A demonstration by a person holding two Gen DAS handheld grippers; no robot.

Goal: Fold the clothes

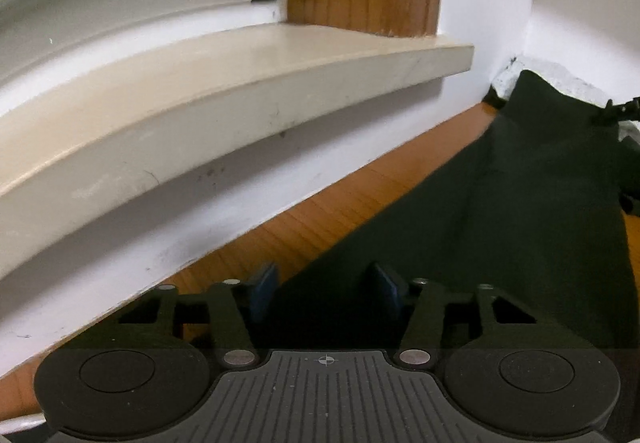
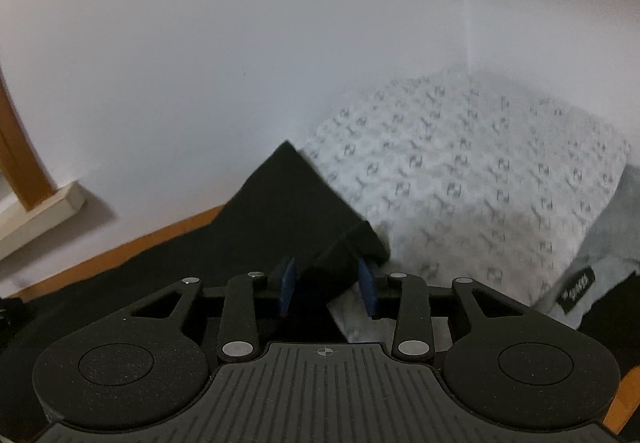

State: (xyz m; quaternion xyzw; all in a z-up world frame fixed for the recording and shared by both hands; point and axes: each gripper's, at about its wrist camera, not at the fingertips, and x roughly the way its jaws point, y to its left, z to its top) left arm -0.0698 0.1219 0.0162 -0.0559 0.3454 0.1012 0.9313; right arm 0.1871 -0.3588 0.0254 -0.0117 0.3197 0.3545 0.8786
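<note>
Nearest, the left claw stands spread over the edge of a dark garment lying flat on the wooden worktop, gripping nothing. The right claw gapes around the garment's raised folded corner. Beyond sit a patterned white pillow, window sill and white wall.

A wooden surface carries a dark garment and a white patterned pillow.

Matt dark cloth garment; smooth wood tabletop; matt plastic fingers; patterned white fabric.
</note>
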